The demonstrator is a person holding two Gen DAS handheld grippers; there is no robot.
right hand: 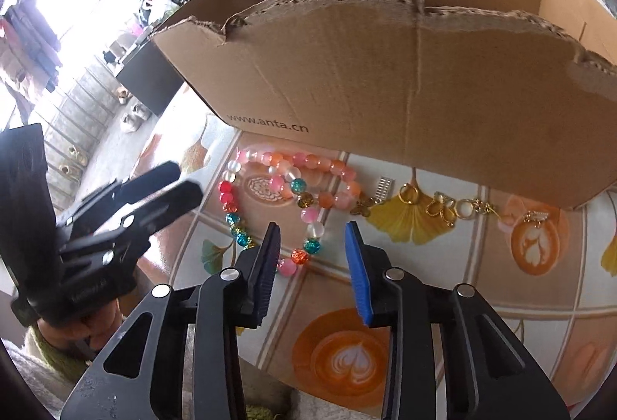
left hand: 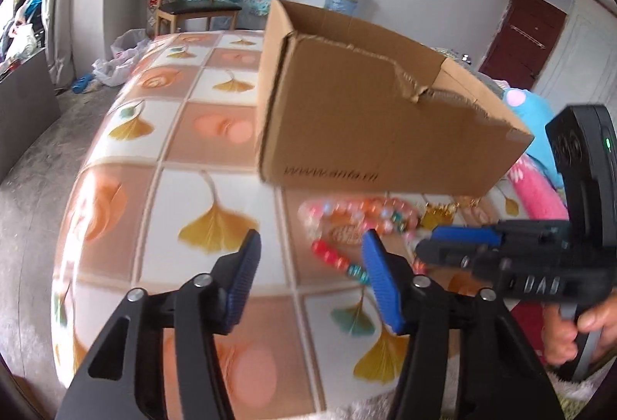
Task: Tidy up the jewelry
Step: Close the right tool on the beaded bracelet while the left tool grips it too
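Below the cardboard box point(right hand: 385, 46), mid-frame, lies the bead necklace point(right hand: 285, 188). Both the right gripper point(right hand: 313, 240) and the left gripper point(left hand: 310, 246) are open, empty (a poor pinch may drag the beads).

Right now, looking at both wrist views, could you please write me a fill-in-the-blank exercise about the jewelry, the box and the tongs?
1. The beaded necklace lies on the table in front of the cardboard ___.
2. The right tongs are ___ and hold nothing.
3. The address on the box reads www.___.cn.
4. The gold pieces lie to the ___ of the beads in the right wrist view.

Missing words: box; open; anta; right
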